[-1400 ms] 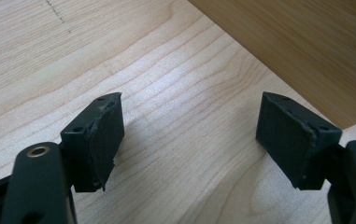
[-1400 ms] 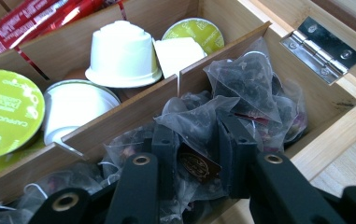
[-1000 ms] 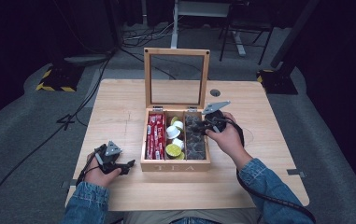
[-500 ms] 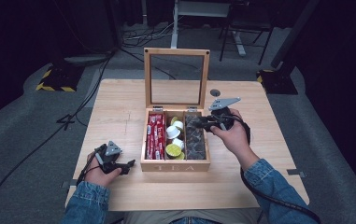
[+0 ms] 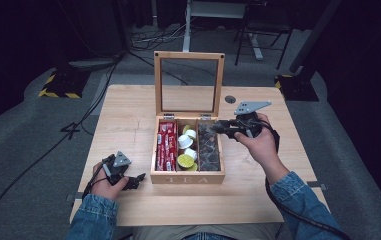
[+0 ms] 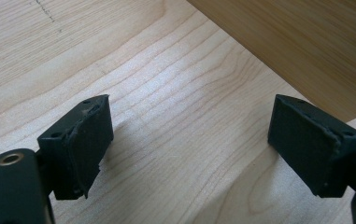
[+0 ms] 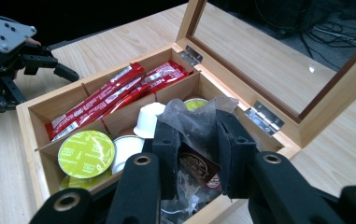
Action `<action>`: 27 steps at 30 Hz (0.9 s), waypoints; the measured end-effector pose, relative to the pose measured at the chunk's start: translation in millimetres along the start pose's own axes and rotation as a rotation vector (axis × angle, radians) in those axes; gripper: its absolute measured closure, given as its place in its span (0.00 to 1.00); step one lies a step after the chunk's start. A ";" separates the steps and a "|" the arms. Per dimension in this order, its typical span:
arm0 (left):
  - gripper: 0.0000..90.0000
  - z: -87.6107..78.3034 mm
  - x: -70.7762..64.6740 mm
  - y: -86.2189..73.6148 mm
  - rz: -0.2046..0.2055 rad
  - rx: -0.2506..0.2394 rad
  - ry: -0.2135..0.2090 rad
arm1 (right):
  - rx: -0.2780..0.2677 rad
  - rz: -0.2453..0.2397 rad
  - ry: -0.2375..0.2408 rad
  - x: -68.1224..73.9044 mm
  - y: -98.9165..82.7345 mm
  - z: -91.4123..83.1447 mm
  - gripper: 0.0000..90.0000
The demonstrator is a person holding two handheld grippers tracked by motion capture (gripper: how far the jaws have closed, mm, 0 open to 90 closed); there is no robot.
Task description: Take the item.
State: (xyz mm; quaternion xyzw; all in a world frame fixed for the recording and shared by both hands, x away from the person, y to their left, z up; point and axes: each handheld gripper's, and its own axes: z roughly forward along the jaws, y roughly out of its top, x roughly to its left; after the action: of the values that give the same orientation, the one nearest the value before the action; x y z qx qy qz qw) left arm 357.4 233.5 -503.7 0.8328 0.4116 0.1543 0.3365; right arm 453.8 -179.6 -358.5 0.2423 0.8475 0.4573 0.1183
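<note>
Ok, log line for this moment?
right gripper: shut on clear packet, above tea box | left gripper: open, empty, on table

Colours in and around my pale wooden tea box (image 7: 31,122).
My black right gripper (image 7: 198,154) clamps a clear crinkled sachet with dark brown label (image 7: 195,164); alongside lie glossy red stick packets (image 7: 102,100), white capsules (image 7: 148,120) and lime-green foil-lidded pods (image 7: 85,153).

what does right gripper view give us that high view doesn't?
Right gripper view: the black pads clamped on a clear plastic packet with a dark label, and print on the lime-green capsule lid.

High view: the whole light wooden table, both denim sleeves, and the right gripper above the box's right compartment.

Both: the open wooden tea box, red stick sachets, white capsules, and the left gripper, jaws apart, empty.
</note>
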 end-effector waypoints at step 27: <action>0.13 2.0 1.2 1.7 0.007 0.003 -0.001 | 0.014 0.035 -0.119 -21.0 -21.3 -73.3 0.80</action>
State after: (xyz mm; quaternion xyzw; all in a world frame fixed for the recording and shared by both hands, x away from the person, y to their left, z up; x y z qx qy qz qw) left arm 360.2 232.8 -504.1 0.8348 0.4089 0.1542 0.3349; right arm 434.4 -253.0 -336.0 0.2847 0.8377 0.4382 0.1587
